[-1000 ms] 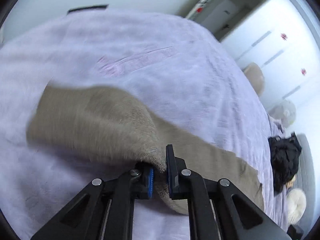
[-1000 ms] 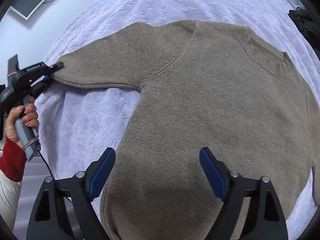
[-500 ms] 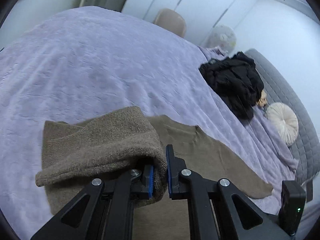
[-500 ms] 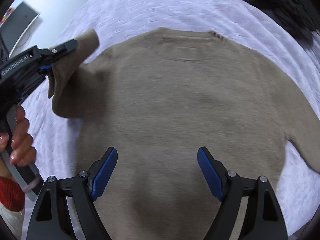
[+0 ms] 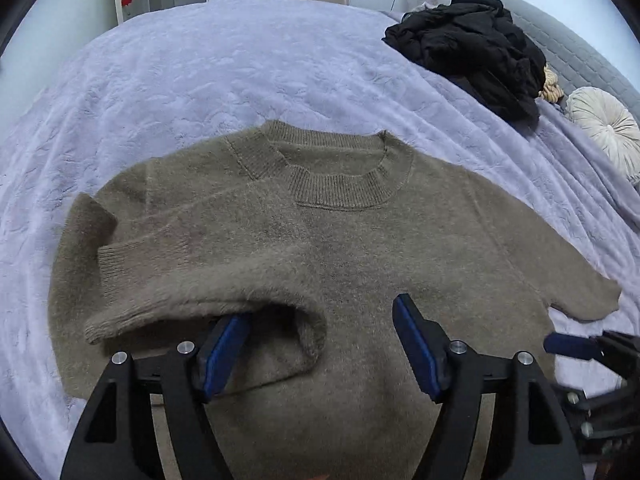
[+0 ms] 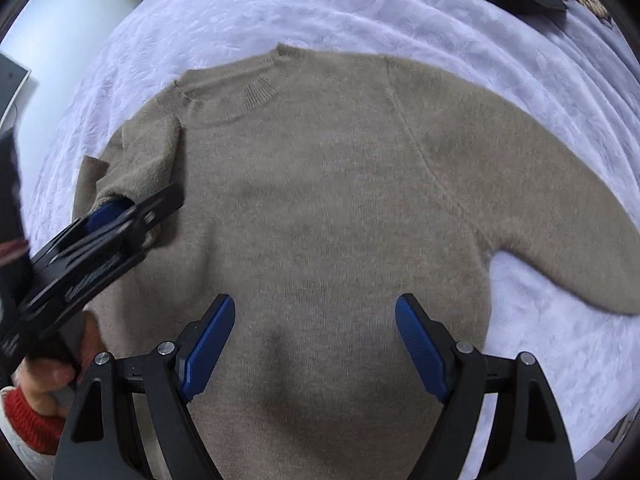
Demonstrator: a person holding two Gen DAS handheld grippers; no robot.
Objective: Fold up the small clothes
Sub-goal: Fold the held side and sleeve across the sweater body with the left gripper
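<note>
One taupe sweater (image 5: 360, 264) lies under my two grippers, left (image 5: 320, 344) and right (image 6: 316, 340), jaws wide, empty; no readable writing.

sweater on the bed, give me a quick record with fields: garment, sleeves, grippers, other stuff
garment: taupe knit crew-neck sweater lying flat on the lavender textured bedspread
left sleeve: folded across the chest, cuff draped on one finger of the left gripper
right sleeve: spread out sideways
left gripper: open
right gripper: open, over the sweater's lower body
other: black clothes pile, round cream cushion
</note>
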